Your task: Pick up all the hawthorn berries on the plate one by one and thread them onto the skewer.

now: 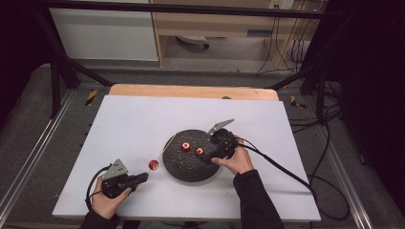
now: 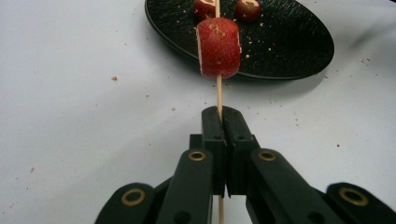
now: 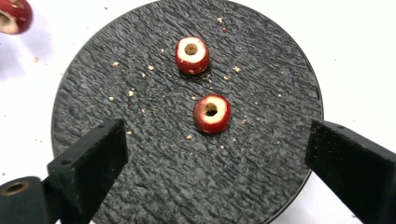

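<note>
Between the right gripper (image 3: 215, 154) 's wide-apart jaws lies a cored fruit piece (image 3: 212, 113), untouched.

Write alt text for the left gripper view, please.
The left gripper is shut on a thin wooden skewer that runs up through a red cored fruit piece. Behind it, a black plate on the white table holds two more fruit pieces.

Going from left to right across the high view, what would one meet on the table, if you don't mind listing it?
Left claw → red fruit piece on the stick → left fruit piece on the plate → right fruit piece on the plate → right claw.
</note>
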A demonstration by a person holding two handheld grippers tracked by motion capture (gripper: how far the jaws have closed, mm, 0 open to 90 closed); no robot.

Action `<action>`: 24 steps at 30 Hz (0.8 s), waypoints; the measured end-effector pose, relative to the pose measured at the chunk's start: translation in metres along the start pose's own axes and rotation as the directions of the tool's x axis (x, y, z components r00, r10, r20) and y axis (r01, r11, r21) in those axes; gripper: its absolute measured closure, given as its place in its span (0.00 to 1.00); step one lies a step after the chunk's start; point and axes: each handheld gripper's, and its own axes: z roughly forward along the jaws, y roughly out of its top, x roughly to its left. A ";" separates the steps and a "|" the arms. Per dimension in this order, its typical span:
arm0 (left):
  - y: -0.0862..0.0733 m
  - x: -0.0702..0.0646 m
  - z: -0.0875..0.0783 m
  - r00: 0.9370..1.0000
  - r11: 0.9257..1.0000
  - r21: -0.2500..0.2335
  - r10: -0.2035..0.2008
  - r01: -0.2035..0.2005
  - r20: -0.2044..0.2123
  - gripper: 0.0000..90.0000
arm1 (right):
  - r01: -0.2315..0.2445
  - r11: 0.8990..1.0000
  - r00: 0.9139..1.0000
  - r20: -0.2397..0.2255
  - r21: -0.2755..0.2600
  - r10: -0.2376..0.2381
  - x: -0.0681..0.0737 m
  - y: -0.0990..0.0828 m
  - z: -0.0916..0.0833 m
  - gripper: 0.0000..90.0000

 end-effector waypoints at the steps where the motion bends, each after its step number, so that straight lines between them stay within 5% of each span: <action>1: 0.000 0.000 0.000 1.000 1.000 0.002 0.001 -0.001 0.001 0.98 | 0.000 1.000 1.000 0.002 0.015 0.000 0.000 0.003 0.001 0.09; 15: -0.001 0.002 0.001 1.000 1.000 0.008 -0.006 0.006 0.003 0.98 | 0.047 0.983 0.999 -0.034 0.178 -0.041 -0.005 0.030 0.029 0.32; 24: -0.001 0.001 0.001 1.000 1.000 0.009 -0.005 0.005 0.009 0.98 | 0.024 0.969 0.999 -0.047 0.247 -0.012 -0.010 0.037 0.045 0.48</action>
